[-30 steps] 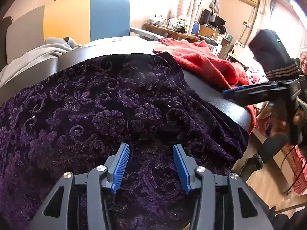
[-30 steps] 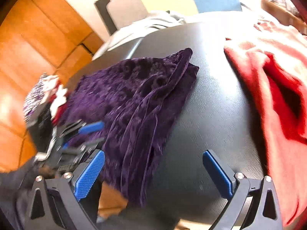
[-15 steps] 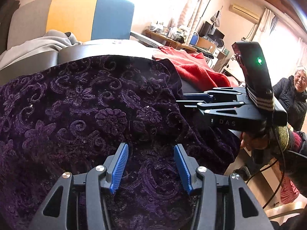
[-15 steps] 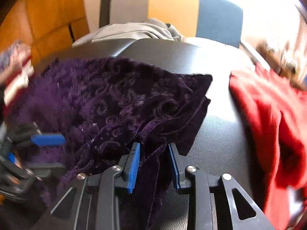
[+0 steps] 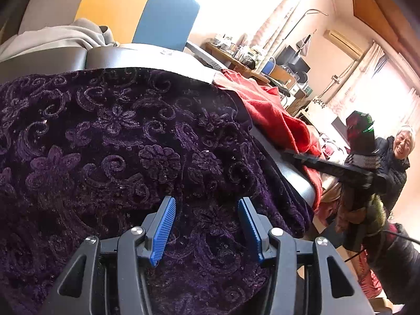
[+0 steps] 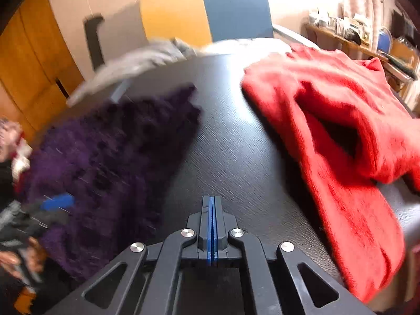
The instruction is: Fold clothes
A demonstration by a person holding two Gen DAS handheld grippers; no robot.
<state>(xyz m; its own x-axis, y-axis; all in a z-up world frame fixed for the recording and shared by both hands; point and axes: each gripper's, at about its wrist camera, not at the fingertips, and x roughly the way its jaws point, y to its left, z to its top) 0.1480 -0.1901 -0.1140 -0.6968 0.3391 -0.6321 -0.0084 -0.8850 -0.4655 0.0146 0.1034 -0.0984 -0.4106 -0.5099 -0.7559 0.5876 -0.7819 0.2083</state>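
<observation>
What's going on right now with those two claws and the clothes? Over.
Left gripper open over purple garment. Right gripper shut, empty, above bare black surface. Red garment lies beside.

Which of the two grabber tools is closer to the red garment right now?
The right one. The right gripper, jaws shut, hovers over the bare black surface beside the red garment. The left gripper sits over the purple garment, farther away.

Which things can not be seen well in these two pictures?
- Purple cloth: motion-blurred in the right wrist view; the frame's edge cuts it in the left wrist view.
- Left gripper: whether its pads touch the cloth is unclear.
- Red cloth: its right end is cut off.
- Shelf items: too small.
</observation>
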